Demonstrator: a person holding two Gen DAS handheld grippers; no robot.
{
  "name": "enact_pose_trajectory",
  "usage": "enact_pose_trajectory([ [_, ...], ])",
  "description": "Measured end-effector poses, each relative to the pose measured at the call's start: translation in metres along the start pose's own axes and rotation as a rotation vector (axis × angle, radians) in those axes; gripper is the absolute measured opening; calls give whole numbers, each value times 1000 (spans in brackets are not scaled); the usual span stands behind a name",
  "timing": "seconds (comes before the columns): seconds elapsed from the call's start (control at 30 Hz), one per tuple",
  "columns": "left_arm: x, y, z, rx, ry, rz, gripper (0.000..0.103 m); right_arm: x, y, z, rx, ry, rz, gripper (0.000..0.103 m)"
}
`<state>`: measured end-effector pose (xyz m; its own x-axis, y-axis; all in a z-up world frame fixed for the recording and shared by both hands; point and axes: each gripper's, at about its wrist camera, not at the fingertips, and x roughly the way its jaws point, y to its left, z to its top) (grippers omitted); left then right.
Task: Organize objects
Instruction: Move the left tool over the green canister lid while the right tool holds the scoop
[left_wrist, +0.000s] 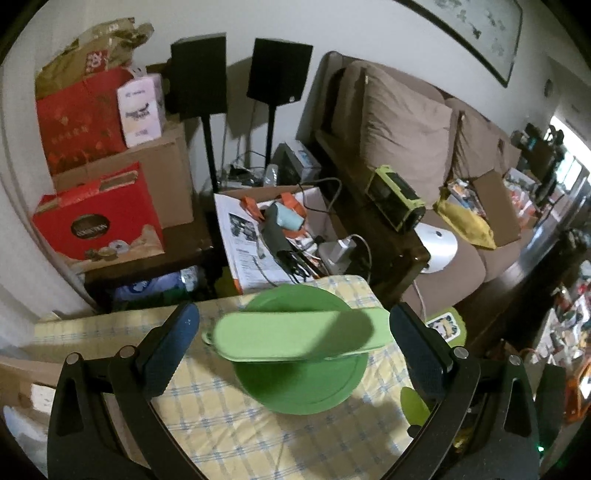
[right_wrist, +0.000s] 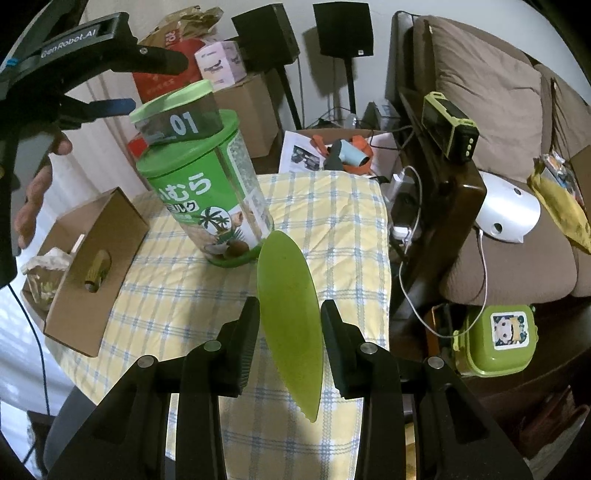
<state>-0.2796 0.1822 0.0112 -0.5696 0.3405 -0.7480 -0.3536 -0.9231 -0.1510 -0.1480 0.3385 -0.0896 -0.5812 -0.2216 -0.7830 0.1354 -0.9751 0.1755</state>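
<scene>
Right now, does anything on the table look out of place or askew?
Yes. The small oval container sits tilted on the lid of the green canister, overhanging one side, so it looks unsteady. The cardboard box also lies tipped on the checkered tablecloth.

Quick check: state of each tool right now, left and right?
Left tool: open, above the oblong green case on the green jar, not gripping it.
Right tool: shut on the green leaf-shaped piece.

Tall canister (right_wrist: 207, 177) blocks centre; cardboard box (right_wrist: 92, 273) crowds left.
</scene>
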Motion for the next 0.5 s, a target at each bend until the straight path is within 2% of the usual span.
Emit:
enact_pose_trajectory([
  [0.3, 6, -5, -1, 17, -12, 25, 103, 2, -2, -4, 4, 6, 9, 34],
  [0.5, 0, -6, 3, 34, -3, -27, 103, 3, -5, -7, 14, 11, 10, 34],
])
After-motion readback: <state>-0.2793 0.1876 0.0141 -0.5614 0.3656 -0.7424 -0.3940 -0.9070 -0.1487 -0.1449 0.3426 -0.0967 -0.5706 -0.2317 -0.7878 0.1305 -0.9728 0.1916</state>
